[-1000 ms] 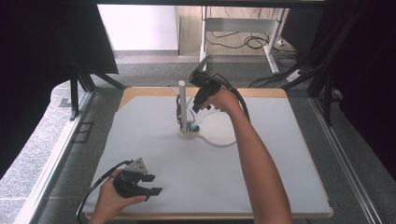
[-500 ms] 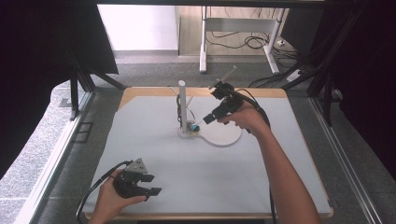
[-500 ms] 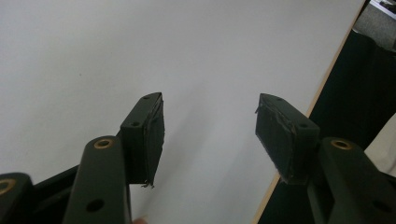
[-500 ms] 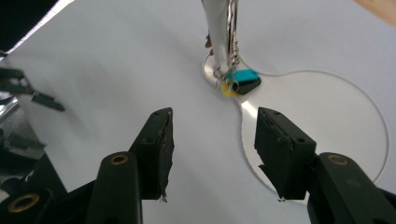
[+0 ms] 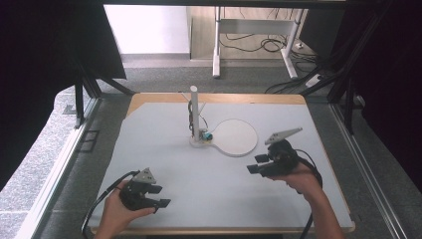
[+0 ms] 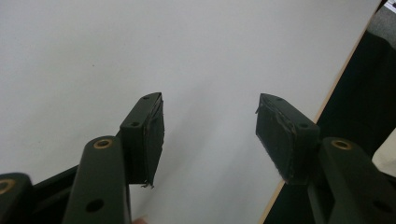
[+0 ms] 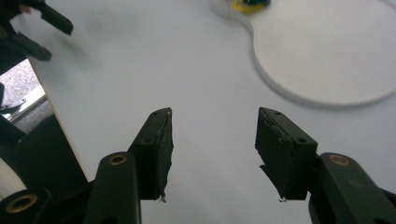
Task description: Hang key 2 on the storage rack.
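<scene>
The white stand, a round base with an upright white post and a small blue-and-yellow part at its foot, sits on the white table ahead of both grippers, touched by neither. Joined to its base is a flat white disc, lying just ahead and to the left of the right gripper. In the right gripper view that disc fills the upper right beyond the jaws, with the yellow part at the top edge.

The right gripper is held low over the table, near its right-hand side, its jaws pointing left toward the table's middle. Those jaws have just been opening and now stand wide apart, with only bare tabletop between them.

The left gripper is well apart from the stand, near the front edge of the table. Its jaws are also spread wide and grip nothing; bare table lies between them, and the table's wooden edge runs just past the right-hand jaw.
</scene>
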Motion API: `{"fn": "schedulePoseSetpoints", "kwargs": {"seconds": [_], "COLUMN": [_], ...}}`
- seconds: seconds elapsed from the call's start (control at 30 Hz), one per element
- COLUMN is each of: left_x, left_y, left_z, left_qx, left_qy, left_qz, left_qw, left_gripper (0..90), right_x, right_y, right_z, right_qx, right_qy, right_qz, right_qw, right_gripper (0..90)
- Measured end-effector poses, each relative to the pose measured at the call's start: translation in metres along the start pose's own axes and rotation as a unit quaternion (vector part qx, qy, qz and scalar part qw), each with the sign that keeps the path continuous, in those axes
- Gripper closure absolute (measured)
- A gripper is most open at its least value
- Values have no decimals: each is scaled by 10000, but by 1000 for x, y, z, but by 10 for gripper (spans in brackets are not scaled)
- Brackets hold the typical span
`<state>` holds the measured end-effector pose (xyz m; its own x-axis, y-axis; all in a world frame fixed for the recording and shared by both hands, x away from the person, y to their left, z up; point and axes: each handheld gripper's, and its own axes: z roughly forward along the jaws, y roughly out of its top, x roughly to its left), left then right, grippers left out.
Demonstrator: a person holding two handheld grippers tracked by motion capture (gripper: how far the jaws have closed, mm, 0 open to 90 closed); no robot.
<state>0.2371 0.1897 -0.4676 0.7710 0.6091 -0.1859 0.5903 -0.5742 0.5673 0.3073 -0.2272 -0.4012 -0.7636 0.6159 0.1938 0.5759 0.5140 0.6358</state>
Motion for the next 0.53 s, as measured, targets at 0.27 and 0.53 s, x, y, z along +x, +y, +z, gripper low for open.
{"fn": "schedulePoseSetpoints", "kwargs": {"seconds": [0.27, 0.53], "left_x": [0, 0], "left_y": [-1, 0], "left_z": [-2, -1], "left_qx": [20, 39], "left_qy": [84, 77], "left_qz": [-12, 10], "left_qw": [10000, 10000], "left_gripper": [420, 414], "right_x": [-7, -8], "right_y": [-45, -57], "right_z": [15, 6], "right_qx": [-233, -505], "right_qy": [-190, -326], "right_qz": [200, 226], "right_qw": [9993, 9979], "right_gripper": [462, 430]}}
